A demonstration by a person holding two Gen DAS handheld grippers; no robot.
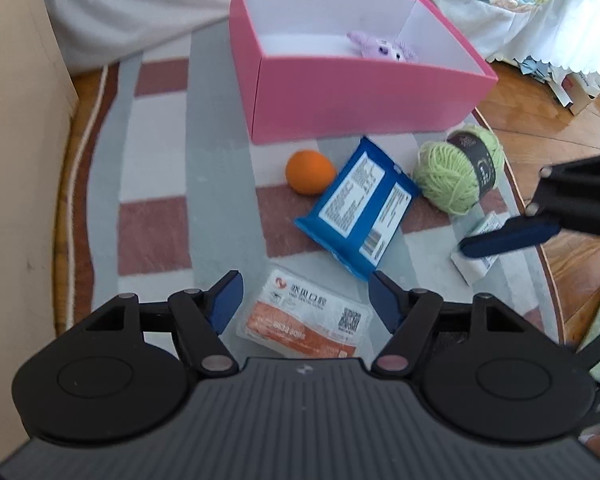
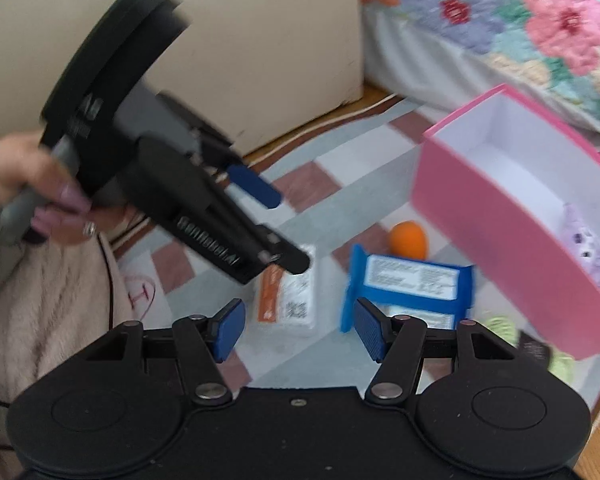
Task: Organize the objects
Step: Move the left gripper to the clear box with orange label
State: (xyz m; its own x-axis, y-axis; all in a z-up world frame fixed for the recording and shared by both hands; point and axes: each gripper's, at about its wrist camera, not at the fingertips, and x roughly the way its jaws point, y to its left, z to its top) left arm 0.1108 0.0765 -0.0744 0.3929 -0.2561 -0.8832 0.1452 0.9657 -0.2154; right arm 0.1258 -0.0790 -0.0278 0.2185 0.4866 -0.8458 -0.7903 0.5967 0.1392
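- The left gripper (image 1: pixel 306 300) hangs over the checked rug (image 1: pixel 156 184), jaws parted wide with nothing pressed between its blue pads; an orange-and-white packet (image 1: pixel 304 320) lies flat on the rug beneath the gap.
- Just beyond it, an orange ball (image 1: pixel 310 172) sits close to the front wall of the pink box (image 1: pixel 360 96).
- Touching the ball's right side, a blue wipes pack (image 1: pixel 356 216) lies slanted.
- Inside the box, against the front wall, rests a purple plush toy (image 1: pixel 384 48).
- Right of the wipes pack stands a green yarn ball (image 1: pixel 456 172) with a dark band.
- Furthest right, the right gripper (image 2: pixel 300 328) also has its jaws apart and empty, one pad above a small white packet (image 1: pixel 476 256).
- A hand (image 2: pixel 40 192) grips the left gripper's handle.
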